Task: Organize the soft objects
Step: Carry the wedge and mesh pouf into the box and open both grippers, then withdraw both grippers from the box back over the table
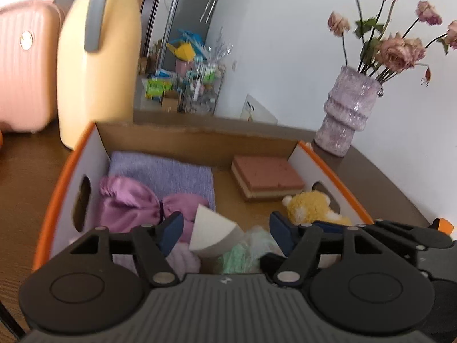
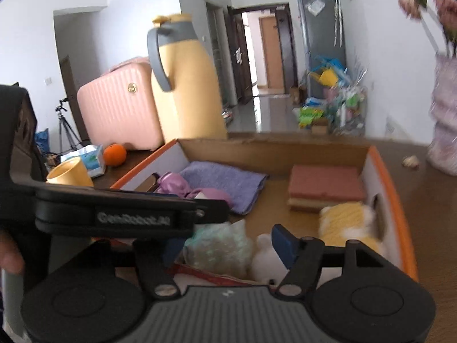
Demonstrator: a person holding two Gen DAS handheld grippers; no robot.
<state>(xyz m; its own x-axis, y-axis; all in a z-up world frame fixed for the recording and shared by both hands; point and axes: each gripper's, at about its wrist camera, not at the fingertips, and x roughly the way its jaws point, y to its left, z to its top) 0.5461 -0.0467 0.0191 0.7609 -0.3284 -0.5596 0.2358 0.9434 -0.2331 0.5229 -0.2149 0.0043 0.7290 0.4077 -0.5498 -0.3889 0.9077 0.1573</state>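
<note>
Wedge sponge (image 1: 212,233): between left gripper (image 1: 225,233) jaws, untouched, tip pointing up-left.
Right gripper (image 2: 228,245): released, over green pouch (image 2: 217,245).

Cardboard box (image 1: 200,140), matt brown inside. Satin pouch (image 1: 128,203) shines; towel (image 1: 168,171) is ribbed terry cloth. Porous foam sponge (image 1: 268,174). Fuzzy plush toy (image 1: 310,207). Wood-grain counter (image 1: 25,188). Glittery vase (image 1: 345,108).

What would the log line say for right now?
left gripper: open, over wedge sponge | right gripper: open, holding nothing | box: towel, pink sponge inside
</note>
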